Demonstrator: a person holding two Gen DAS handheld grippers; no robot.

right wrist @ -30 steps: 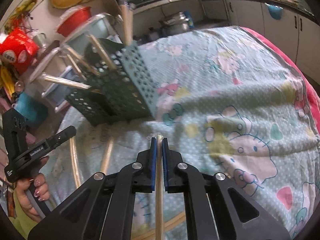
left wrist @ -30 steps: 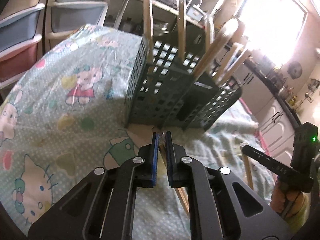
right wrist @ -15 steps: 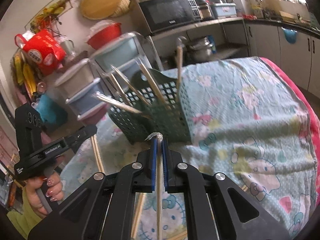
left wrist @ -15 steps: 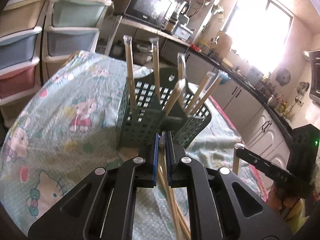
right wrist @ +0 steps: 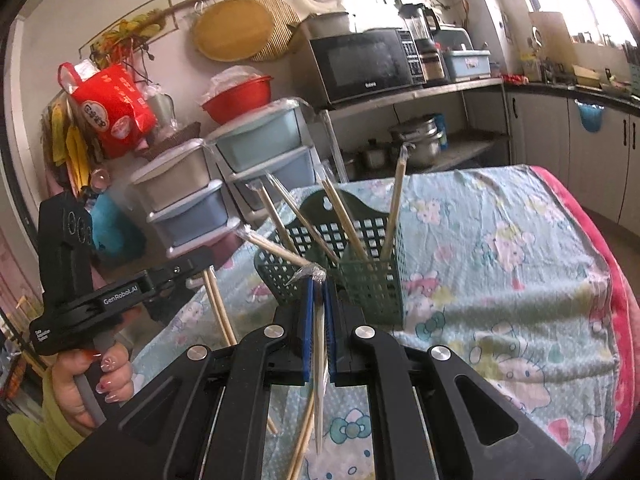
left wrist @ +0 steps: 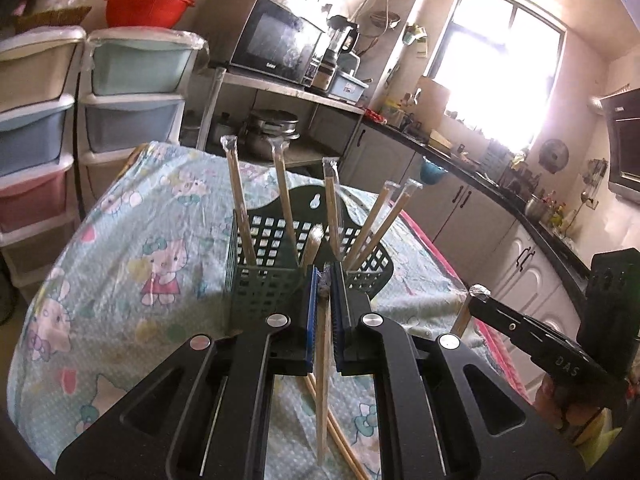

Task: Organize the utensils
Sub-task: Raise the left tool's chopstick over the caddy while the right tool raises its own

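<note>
A dark green perforated basket (left wrist: 264,284) (right wrist: 372,280) stands on the table and holds several wrapped chopstick pairs (left wrist: 240,196) (right wrist: 394,204) leaning upright. My left gripper (left wrist: 323,276) is shut on a wrapped chopstick pair (left wrist: 322,392) that hangs down from its fingers, just in front of the basket. My right gripper (right wrist: 317,284) is shut on another wrapped chopstick pair (right wrist: 319,380), also hanging down, close in front of the basket. Each gripper shows in the other's view (left wrist: 496,316) (right wrist: 180,268).
The table wears a Hello Kitty cloth (left wrist: 132,240) (right wrist: 520,260). More chopsticks lie on the cloth under the grippers (left wrist: 344,444) (right wrist: 300,440). Stacked plastic drawers (left wrist: 128,92) (right wrist: 256,160) stand behind the table, with a microwave (left wrist: 272,52) and counters beyond.
Both grippers have risen from the cloth, each lifting its wrapped chopstick pair, and now sit higher, level with the basket's front rim.
</note>
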